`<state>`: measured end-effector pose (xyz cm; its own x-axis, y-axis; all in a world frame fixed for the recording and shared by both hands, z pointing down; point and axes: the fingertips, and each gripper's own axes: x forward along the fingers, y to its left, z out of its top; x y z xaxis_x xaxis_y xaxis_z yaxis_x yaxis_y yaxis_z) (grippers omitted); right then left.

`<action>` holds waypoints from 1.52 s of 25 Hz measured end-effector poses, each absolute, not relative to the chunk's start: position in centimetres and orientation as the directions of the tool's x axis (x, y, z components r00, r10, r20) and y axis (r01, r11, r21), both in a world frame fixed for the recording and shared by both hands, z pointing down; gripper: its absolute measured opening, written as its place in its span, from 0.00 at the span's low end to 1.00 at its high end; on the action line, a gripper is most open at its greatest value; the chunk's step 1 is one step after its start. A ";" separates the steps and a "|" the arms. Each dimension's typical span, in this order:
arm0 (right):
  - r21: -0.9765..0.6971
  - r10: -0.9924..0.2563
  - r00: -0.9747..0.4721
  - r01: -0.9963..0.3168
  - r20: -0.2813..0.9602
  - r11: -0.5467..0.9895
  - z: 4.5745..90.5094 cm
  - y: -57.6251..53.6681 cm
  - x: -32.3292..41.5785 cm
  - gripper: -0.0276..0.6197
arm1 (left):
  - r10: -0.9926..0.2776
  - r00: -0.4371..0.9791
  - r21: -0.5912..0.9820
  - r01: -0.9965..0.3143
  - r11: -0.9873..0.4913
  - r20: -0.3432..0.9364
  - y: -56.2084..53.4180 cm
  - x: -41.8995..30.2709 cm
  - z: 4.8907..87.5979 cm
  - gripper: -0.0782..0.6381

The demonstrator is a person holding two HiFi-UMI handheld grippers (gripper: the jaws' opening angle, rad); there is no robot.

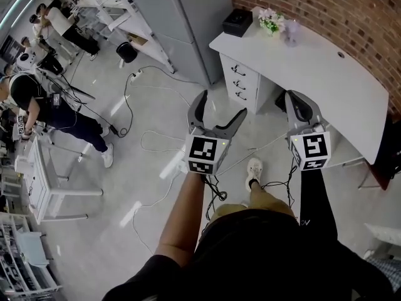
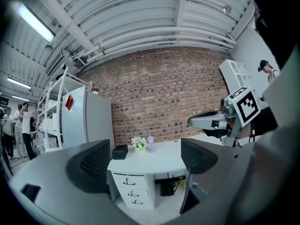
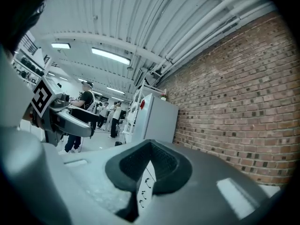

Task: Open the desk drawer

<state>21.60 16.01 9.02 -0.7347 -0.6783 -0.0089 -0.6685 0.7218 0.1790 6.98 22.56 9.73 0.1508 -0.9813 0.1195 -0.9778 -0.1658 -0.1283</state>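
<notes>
A white desk (image 1: 313, 68) stands against the brick wall, with three shut drawers (image 1: 239, 78) stacked at its left end, each with a dark handle. In the air short of the desk, my left gripper (image 1: 221, 104) is open and holds nothing. In the left gripper view the left gripper (image 2: 143, 163) frames the drawers (image 2: 131, 191), still well away from them. My right gripper (image 1: 296, 99) hovers by the desk's front edge, shut and empty. The right gripper (image 3: 145, 172) shows only a narrow slit, through which the drawer handles (image 3: 146, 184) appear.
A black box (image 1: 237, 21), a small flower pot (image 1: 271, 21) and a pale vase (image 1: 291, 31) sit on the desk top. Cables (image 1: 150, 144) trail over the floor. A grey cabinet (image 1: 182, 17) stands left of the desk. People and white benches (image 1: 50, 168) are far left.
</notes>
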 end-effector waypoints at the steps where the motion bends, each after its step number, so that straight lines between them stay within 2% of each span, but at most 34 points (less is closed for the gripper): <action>1: 0.178 -0.676 -0.737 -0.667 -0.010 0.724 9.1 14.9 21.4 0.04 | -0.981 0.151 -0.132 -0.977 -0.167 0.124 21.5 6.9 9.9 0.75; 17: 0.141 -0.624 -0.781 -0.622 -0.034 0.771 9.5 -1.6 16.5 0.04 | -0.978 0.111 -0.169 -0.975 -0.142 0.178 5.9 4.4 10.1 0.75; 38: 0.109 -0.624 -0.782 -0.620 0.000 0.777 13.3 -9.4 13.0 0.04 | -0.964 0.158 -0.138 -0.972 -0.190 0.215 -2.6 2.8 13.7 0.75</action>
